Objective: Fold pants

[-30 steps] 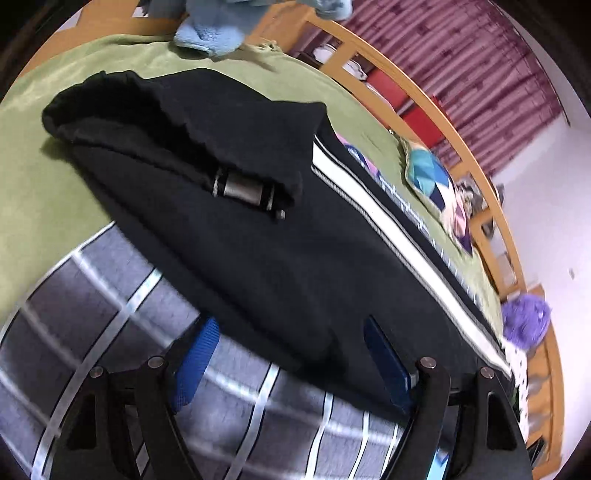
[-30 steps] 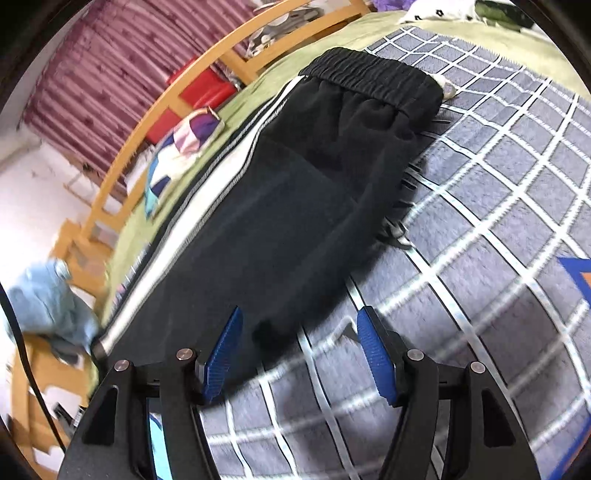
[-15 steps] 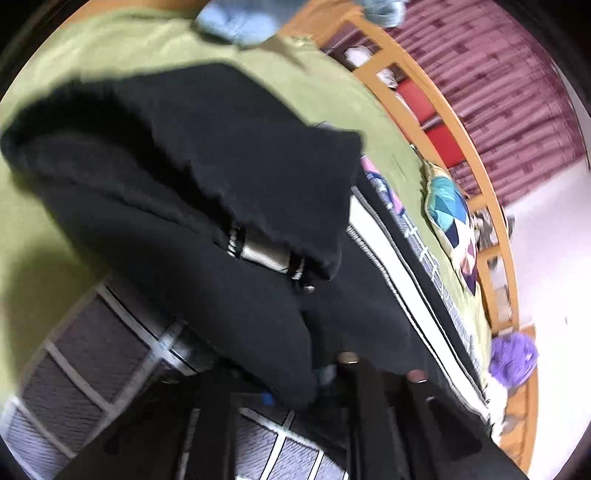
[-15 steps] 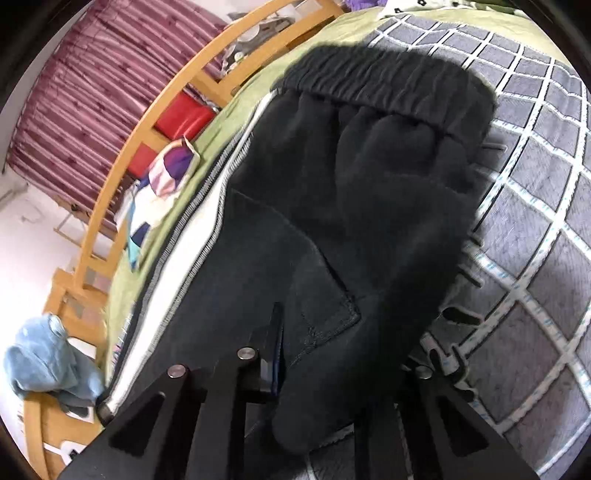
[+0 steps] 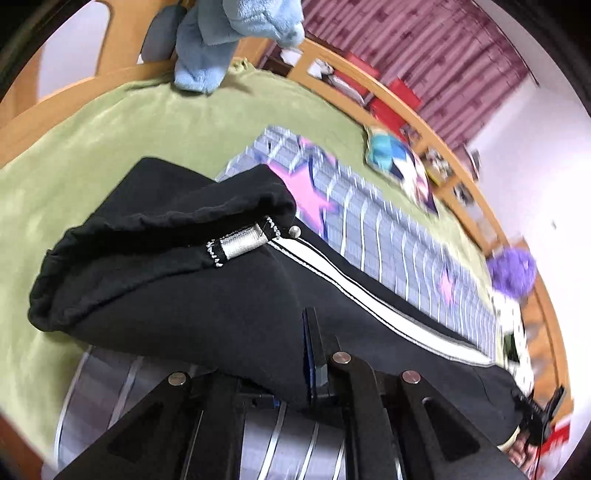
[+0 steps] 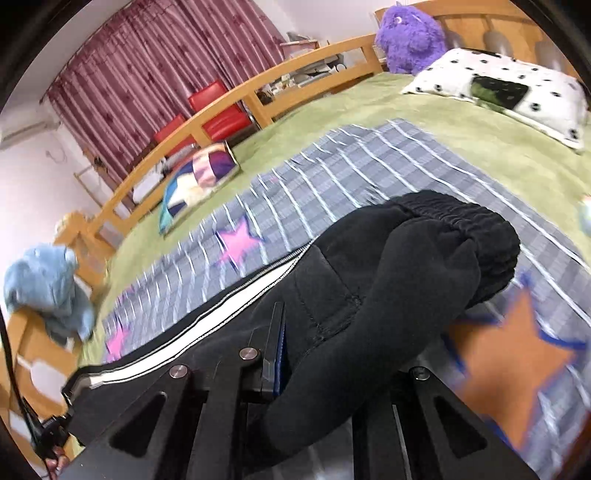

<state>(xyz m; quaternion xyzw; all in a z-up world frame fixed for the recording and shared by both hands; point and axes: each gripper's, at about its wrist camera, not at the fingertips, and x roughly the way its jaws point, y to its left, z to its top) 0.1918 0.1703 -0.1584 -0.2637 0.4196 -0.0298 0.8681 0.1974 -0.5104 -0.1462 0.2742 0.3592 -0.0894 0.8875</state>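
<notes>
The black pants (image 5: pixel 229 317) with a white side stripe are held up off the grey checked blanket (image 5: pixel 388 236), which is spread over the green bed cover (image 5: pixel 110 125); the fabric sags between two grip points and hangs above the blanket's near edge. The cuff end, with its silver tab (image 5: pixel 242 243), is seen bunched in the left wrist view, and the elastic waistband (image 6: pixel 461 218) in the right wrist view. The left gripper (image 5: pixel 291 391) is clamped on the fabric near the cuff end, its jaws brought together on the cloth. The right gripper (image 6: pixel 321 373) is likewise closed on the fabric just below the waistband, with cloth draped over its jaws.

The step in hand is judged to be the lift before a fold, with both ends raised and the picture blurred by motion. For the next move, one end would probably be carried over the other and the edges matched, the stripe kept straight, before the pants are laid back on the blanket and both grips are released.

A blue plush toy (image 5: pixel 229 33) is seen at the bed's far rail (image 6: pixel 229 107), a purple one (image 6: pixel 410 37) by the headboard.
</notes>
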